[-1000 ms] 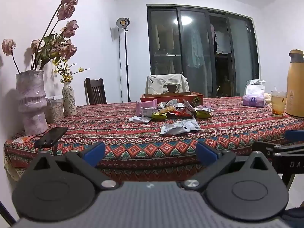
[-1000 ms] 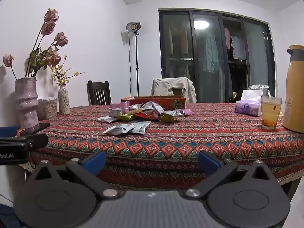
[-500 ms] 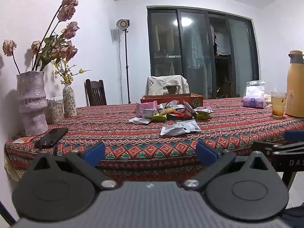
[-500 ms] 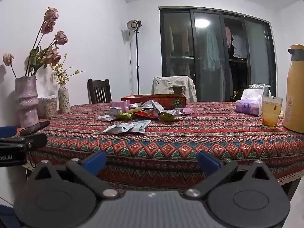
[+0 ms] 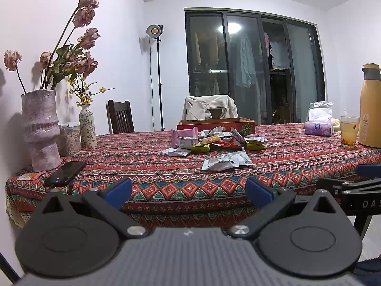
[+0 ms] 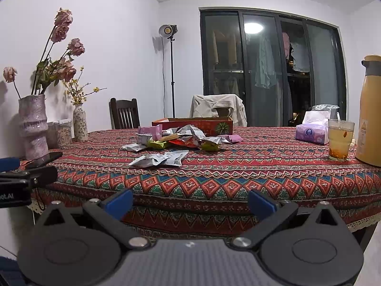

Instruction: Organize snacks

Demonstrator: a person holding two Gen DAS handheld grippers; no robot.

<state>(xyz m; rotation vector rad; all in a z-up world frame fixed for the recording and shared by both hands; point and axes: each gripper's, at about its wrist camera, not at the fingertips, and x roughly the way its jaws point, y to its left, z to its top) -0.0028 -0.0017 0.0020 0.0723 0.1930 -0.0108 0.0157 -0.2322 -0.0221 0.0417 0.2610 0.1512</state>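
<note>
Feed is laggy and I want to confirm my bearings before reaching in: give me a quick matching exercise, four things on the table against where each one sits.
Things:
1. phone
2. red box
3. glass of tea
4. grey snack packets

Places:
A. behind the snack pile, at the far side
B. nearest the front edge, ahead of the pile
C. left end, beside the big pink vase
D. right end, next to the yellow thermos

Pairs: 1-C, 2-A, 3-D, 4-B
</note>
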